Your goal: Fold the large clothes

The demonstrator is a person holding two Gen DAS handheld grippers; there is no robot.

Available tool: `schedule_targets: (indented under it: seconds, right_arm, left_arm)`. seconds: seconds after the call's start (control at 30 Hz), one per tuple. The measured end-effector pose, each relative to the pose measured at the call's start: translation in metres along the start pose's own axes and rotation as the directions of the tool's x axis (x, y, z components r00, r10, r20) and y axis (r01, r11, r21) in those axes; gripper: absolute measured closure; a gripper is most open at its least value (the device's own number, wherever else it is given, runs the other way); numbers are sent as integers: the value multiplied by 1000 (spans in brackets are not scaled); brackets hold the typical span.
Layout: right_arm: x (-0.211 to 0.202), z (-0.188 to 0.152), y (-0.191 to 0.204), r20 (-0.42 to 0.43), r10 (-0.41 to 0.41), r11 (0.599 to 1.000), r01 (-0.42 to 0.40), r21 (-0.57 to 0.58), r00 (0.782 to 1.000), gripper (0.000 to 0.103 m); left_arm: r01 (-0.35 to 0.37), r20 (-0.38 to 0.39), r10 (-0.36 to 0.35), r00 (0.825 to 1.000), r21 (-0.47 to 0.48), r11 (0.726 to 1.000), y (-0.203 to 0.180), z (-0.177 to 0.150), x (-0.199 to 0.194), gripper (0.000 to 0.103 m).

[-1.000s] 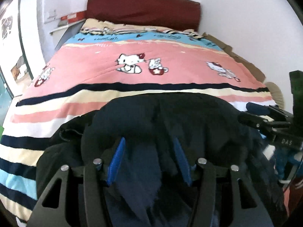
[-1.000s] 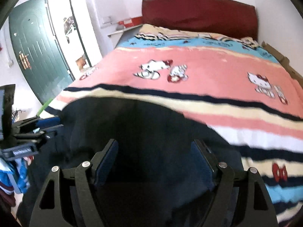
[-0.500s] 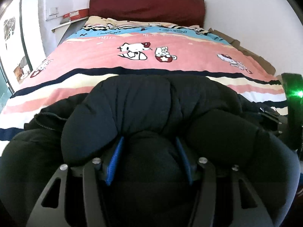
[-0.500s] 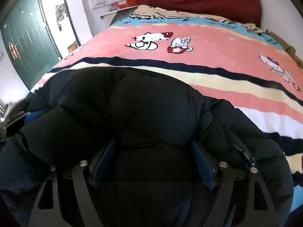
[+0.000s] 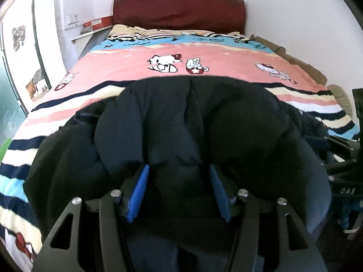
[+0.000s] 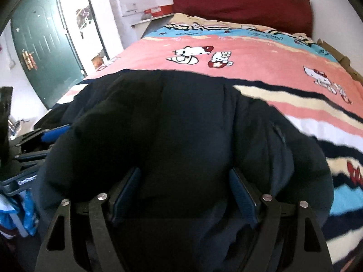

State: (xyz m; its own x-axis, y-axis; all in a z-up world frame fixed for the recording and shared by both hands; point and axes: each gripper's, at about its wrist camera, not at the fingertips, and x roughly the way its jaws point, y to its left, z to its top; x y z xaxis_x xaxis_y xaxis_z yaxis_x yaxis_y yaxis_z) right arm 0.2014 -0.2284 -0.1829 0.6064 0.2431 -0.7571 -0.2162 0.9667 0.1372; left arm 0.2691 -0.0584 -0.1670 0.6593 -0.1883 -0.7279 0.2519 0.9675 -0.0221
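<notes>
1. So, the black puffer jacket (image 5: 181,122) is bunched up at the near end of the bed (image 5: 127,70), piled on the striped cartoon-cat blanket (image 5: 226,61) and spilling toward both cameras.
2. Left gripper (image 5: 179,190): its blue pads (image 5: 138,192) sit apart with a thick wad of the jacket stuffed between them, fabric touching both inner faces. It looks clamped on that padding.
3. Right gripper (image 6: 186,192): same deal, its dark blue pads (image 6: 242,195) are spread fairly wide and a fat fold of the jacket (image 6: 181,124) fills the whole gap, so it's gripping the coat too.
4. Each gripper pokes into the other's view: the right one shows at the right edge of the left camera (image 5: 340,158), the left one at the left edge of the right camera (image 6: 34,145), both right up against the jacket.
5. Background stuff: dark red headboard (image 5: 179,9) at the far end of the bed, and a green door (image 6: 45,54) off to the left in the right camera.
</notes>
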Motion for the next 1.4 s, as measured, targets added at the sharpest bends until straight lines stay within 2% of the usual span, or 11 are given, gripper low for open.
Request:
schedule_targets:
  seconds: [0.13,0.33,0.5,0.67,1.07,1.4]
  right_arm:
    - [1,-16,8,-28,0,999,-1,-47,1000,25]
    - [34,-22,2,-61,-45,997,41,-64,997,24]
    - [30,-21,4,-72,-66,996,61,-69,995,25]
    - [3,-23,10,-63,-83,995,80,-55,995,23]
    - [-72,-59,11,-30,-55,998,56,16,998,17]
    - [-143,-120,10,-59,-89,996,88,-8,994,12]
  left_arm:
    - [-14,-25,14,1000,17,1000,-1,-10,12,49]
    - [-47,-28,48,998,48,998,-6,-14,32,49]
    - [-90,-11,91,996,72,993,-14,-14,19,49]
    - [-130,33,128,991,69,989,-18,-20,-16,49]
    - [-130,82,125,989,58,990,-14,-59,-102,47]
    - [-154,80,153,985,2,988,11,-108,-159,45]
